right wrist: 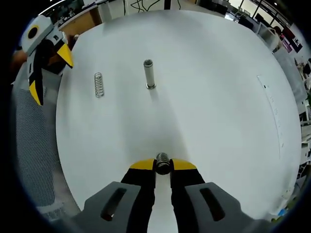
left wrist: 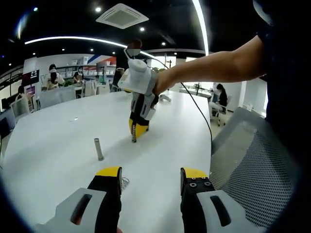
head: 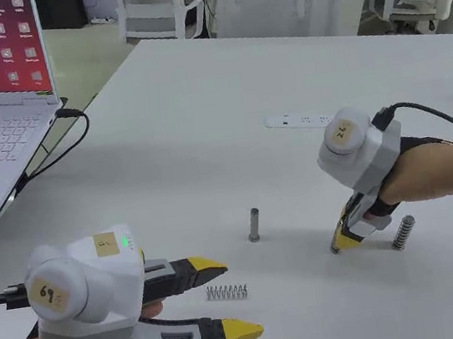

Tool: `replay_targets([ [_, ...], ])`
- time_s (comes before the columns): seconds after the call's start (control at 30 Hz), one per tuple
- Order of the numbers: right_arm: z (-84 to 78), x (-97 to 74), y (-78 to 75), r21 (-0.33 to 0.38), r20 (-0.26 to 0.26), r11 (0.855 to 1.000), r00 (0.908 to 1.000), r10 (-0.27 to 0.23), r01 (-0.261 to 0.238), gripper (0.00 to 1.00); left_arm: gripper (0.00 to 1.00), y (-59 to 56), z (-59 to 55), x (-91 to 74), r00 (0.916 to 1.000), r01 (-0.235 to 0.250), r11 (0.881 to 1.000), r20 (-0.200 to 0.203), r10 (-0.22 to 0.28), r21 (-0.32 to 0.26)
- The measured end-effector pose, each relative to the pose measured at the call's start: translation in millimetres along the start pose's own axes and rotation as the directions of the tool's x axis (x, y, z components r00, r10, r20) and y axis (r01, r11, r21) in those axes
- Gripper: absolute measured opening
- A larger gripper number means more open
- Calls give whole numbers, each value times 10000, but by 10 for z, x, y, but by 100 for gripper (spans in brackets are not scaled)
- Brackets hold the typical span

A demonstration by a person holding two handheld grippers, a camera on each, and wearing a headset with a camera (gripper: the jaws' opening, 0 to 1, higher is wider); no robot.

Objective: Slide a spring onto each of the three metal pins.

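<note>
step: right gripper (head: 347,237) jaws narrow, pinching upright spring (right wrist: 163,161), right-centre of head view | how: likely keep it vertical, press straight down, release once seated | left gripper (left wrist: 151,173) jaws wide, holding nothing, lower left | loose spring (head: 227,292) lying by its tips; bare pin (head: 254,225) centre; standing spring (head: 402,232) right | containers: none in use

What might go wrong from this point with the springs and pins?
The right gripper pinches a coiled metal spring by its very end; it may pop free. The slim upright steel pin looks freestanding, so the open left gripper reaching for the loose wire spring nearby may topple it.
</note>
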State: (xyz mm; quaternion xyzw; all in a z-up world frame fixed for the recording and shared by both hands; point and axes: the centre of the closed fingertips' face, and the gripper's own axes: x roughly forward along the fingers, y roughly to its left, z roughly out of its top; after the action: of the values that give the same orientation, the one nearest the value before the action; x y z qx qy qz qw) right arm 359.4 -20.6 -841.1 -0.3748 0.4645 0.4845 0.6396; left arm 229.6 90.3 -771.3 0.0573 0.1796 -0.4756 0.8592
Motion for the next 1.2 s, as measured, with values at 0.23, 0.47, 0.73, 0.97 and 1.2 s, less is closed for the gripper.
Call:
replay_targets([
  [0.23,8,3,0,18,49,10000,10000,-13,13,9,43,-3,8,7,10000,10,10000,11,-10,2],
  [0.47,-20,10,4,73,40,10000,10000,-13,12,11,43,9,-5,-3,10000,-22,10000,0,22,-39],
  [0.73,-62,-12,-3,178,86,9998,9999,-60,59,14,43,4,-4,2,10000,-20,10000,7,20,-53],
  [0.97,-142,-49,8,260,99,9996,9999,-98,95,14,43,28,-5,-18,10000,-95,9999,23,96,-84],
  [1.2,-223,-76,48,316,163,9994,9998,-114,109,14,43,38,-8,-28,9999,-123,9999,19,123,-106],
])
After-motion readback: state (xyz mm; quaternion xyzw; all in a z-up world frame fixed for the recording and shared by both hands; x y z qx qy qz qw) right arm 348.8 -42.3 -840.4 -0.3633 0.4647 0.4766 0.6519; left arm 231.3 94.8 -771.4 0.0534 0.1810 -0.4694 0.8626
